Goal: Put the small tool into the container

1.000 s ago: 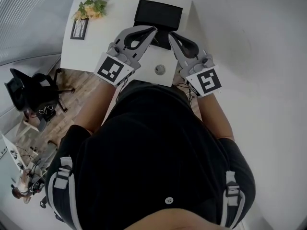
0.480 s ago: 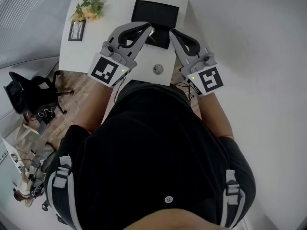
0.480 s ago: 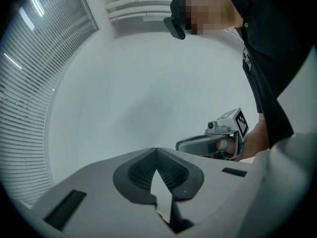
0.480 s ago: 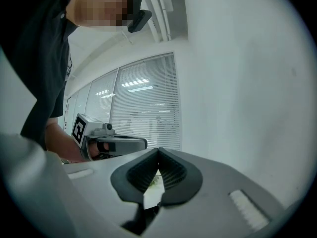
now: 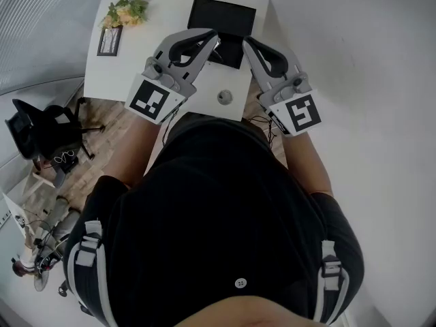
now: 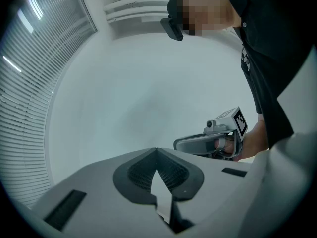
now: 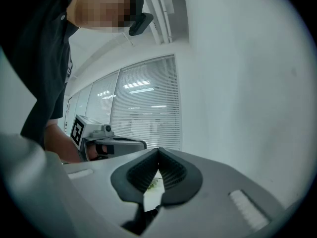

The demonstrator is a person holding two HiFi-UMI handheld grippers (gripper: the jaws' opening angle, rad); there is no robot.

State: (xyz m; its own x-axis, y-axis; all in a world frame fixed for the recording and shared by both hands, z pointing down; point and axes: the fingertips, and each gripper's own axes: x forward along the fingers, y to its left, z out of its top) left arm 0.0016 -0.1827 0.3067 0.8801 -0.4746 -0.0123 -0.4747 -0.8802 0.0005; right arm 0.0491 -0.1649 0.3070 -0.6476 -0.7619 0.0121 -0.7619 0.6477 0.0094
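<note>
Person standing at a white rectangular bench (image 5: 136, 60), one grey two-jaw gripper in each hand, both held above the bench top. Left gripper (image 5: 215, 41): its dark ribbed fingers (image 6: 141, 172) meet at the tips, with only bare wall showing through the slit below them, so they are closed on nothing. Right gripper (image 5: 248, 41): its fingers (image 7: 141, 175) are likewise closed tip to tip and empty, with only a scrap of green showing through the gap. The flat black rectangular container (image 5: 221, 16) lies just beyond both sets of fingertips, and its near edge is partly covered by them. Its inside reads as plain dark, and whether the small tool lies in it cannot be told. A small round grey disc (image 5: 225, 97) sits on the bench short of the fingertips, toward the person and between the two grippers. It may be the tool or a bench fitting, and the view does not settle which. A bunch of yellow and green flowers (image 5: 129, 9) and a small dark-framed picture (image 5: 112, 41) lie well to the left of the left fingers. Judged step: empty closed fingers beside the container fit either an approach before the tool is picked up or a pause after the tool has been dropped in. Any further move first calls for finding where the tool lies.
</note>
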